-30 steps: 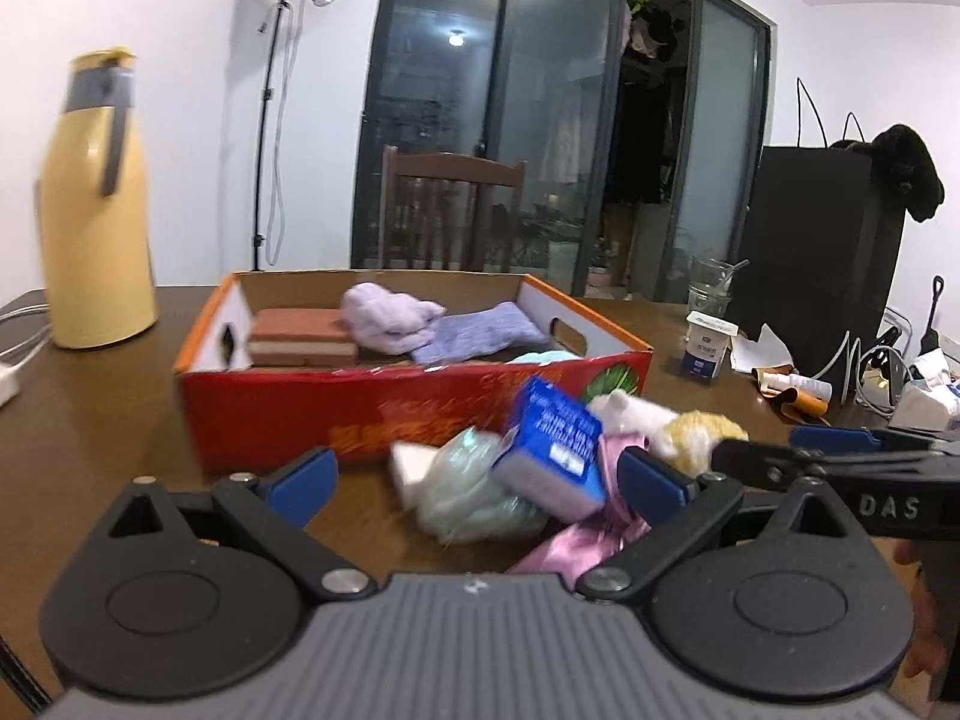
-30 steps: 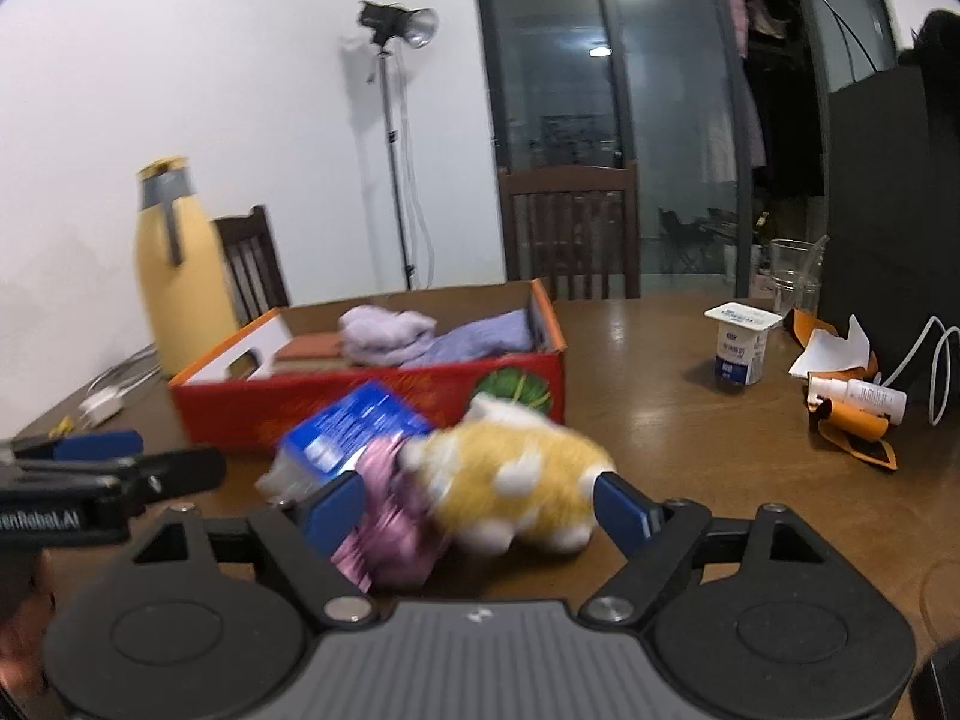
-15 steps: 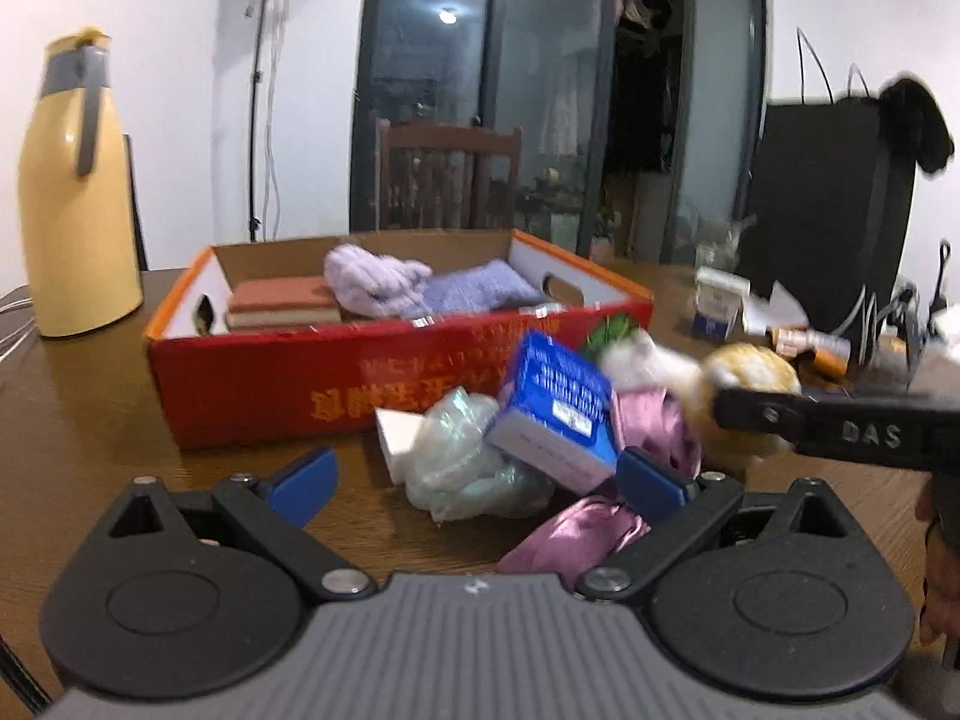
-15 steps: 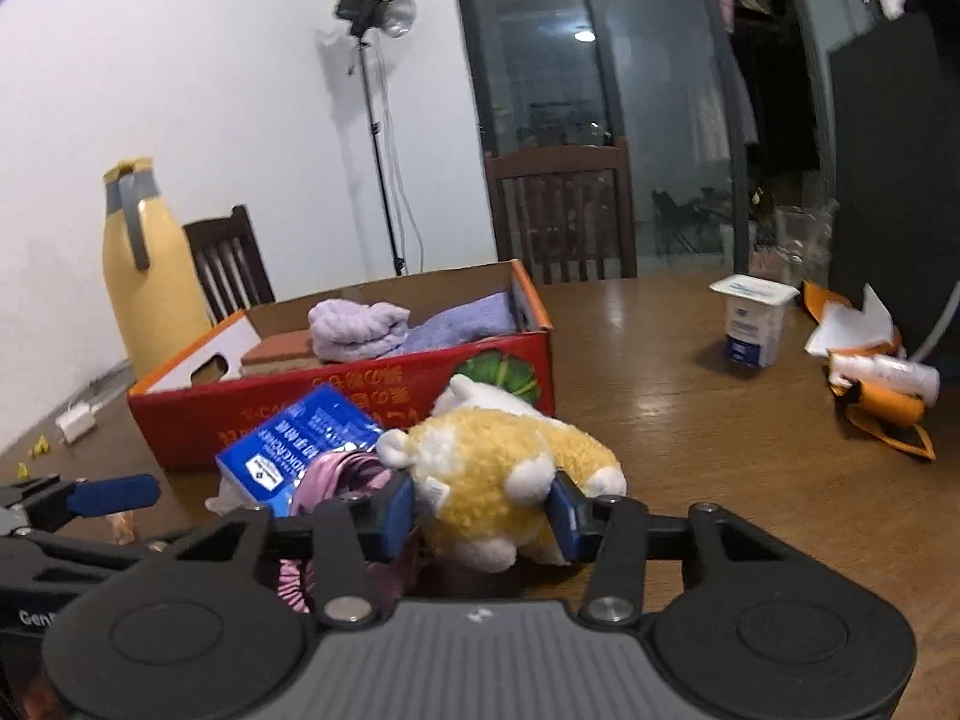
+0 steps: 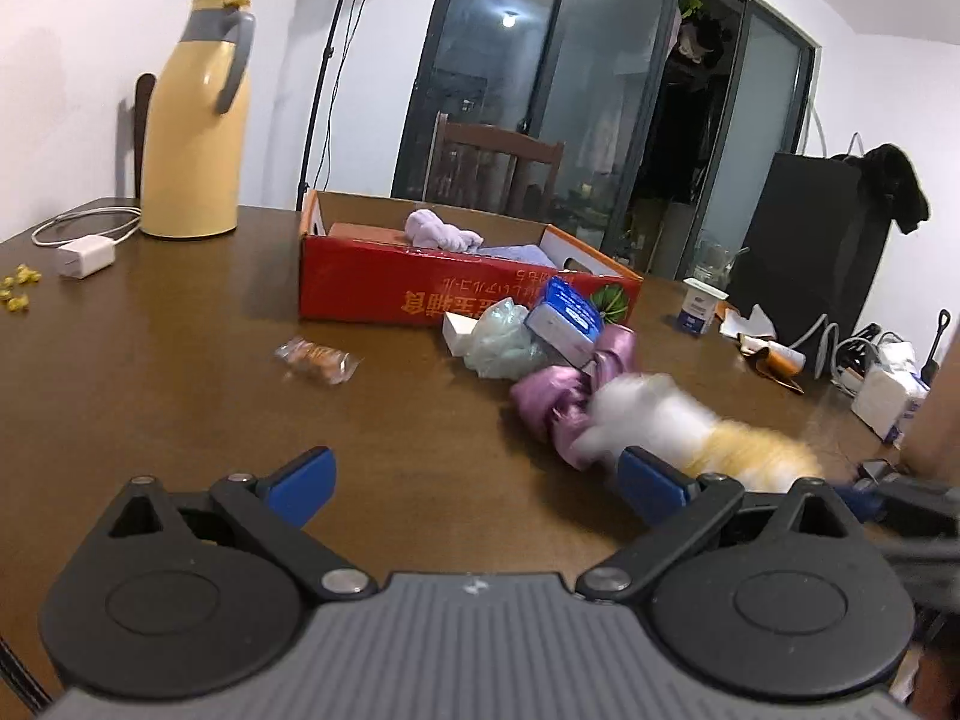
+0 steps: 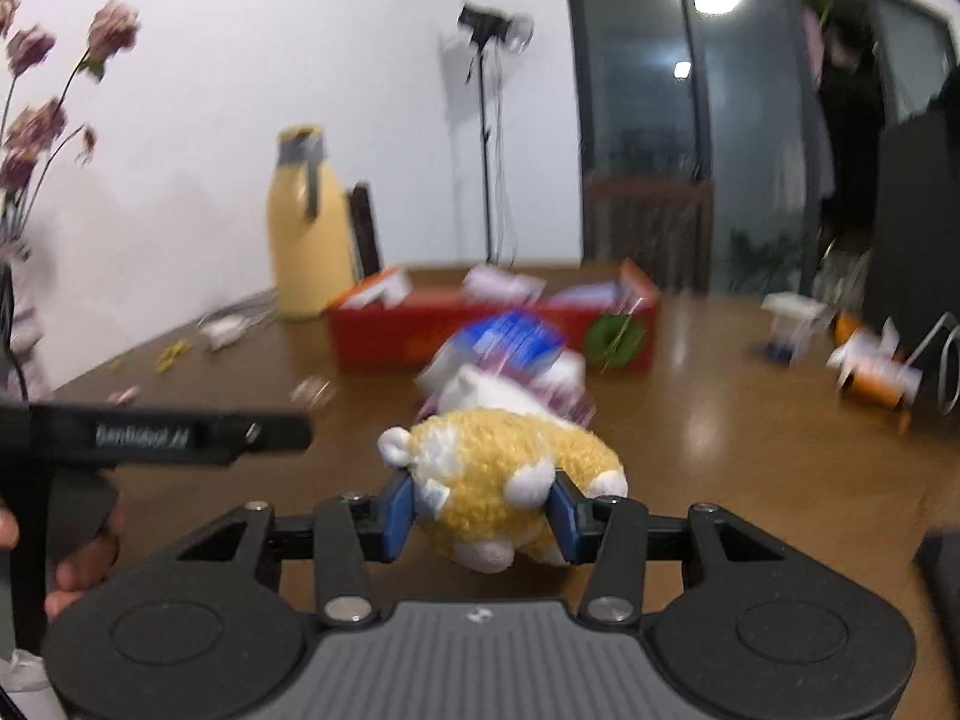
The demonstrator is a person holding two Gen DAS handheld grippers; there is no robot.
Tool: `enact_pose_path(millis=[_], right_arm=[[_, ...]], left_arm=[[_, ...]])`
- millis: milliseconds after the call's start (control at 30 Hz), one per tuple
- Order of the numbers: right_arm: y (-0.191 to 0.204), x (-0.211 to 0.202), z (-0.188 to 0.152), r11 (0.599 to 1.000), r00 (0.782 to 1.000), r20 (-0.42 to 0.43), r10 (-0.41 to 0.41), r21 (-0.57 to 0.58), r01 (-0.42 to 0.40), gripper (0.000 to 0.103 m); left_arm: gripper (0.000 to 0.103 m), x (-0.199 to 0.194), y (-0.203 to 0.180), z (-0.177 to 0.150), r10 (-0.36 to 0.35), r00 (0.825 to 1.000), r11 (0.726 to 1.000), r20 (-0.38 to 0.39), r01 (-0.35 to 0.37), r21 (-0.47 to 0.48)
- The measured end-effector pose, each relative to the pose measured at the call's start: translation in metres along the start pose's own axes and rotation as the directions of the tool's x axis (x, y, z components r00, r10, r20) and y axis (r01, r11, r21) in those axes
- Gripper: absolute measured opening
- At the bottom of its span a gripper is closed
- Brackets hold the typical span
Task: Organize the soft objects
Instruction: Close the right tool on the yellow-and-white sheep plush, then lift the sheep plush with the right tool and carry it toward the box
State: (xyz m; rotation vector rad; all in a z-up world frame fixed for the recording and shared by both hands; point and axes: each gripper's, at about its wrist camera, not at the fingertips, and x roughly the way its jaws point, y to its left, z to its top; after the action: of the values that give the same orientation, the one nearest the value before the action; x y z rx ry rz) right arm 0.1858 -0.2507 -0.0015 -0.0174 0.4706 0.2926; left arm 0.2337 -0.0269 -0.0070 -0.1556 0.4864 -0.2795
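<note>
Since a second ago the right gripper (image 6: pixel 483 507) has closed on the plush (image 6: pixel 498 480) and both grippers have drawn back from the pile, so the box (image 5: pixel 420 294) now looks farther off in both views. The right jaws pinch the yellow-and-white plush from both sides, just above the brown wooden surface (image 5: pixel 180 396). The left gripper (image 5: pixel 474 483) has its jaws wide with nothing between them. Beyond it lie a pink cloth (image 5: pixel 558 396), a pale green bag (image 5: pixel 501 342) and a blue-and-white pack (image 5: pixel 567 315), bunched against the red box, which holds a lilac cloth (image 5: pixel 435 229). A small clear wrapper (image 5: pixel 315 357) lies apart to the left. Farther back stand a yellow flask (image 5: pixel 195 138), a white charger (image 5: pixel 84 258) with its cable, and a small carton (image 5: pixel 699 306). Behind are a chair (image 5: pixel 492 168), a lamp stand (image 5: pixel 333 60), a white wall and dark glass doors (image 5: pixel 570 90).
</note>
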Motion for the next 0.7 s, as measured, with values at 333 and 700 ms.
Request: enact_pose_path(millis=[333,700], right_arm=[[0.043,-0.027,-0.007,0.987,0.986,-0.047,0.159,-0.015,-0.16,0.054],[0.016,-0.025,-0.007,0.98,0.985,-0.052,0.166,0.123,-0.159,0.056]], left_arm=[[0.102,-0.056,0.022,-0.023,0.04,0.998,0.999,0.038,-0.039,-0.036],[0.1,-0.054,0.019,-0.016,0.064,0.99,0.997,0.123,-0.058,-0.049]])
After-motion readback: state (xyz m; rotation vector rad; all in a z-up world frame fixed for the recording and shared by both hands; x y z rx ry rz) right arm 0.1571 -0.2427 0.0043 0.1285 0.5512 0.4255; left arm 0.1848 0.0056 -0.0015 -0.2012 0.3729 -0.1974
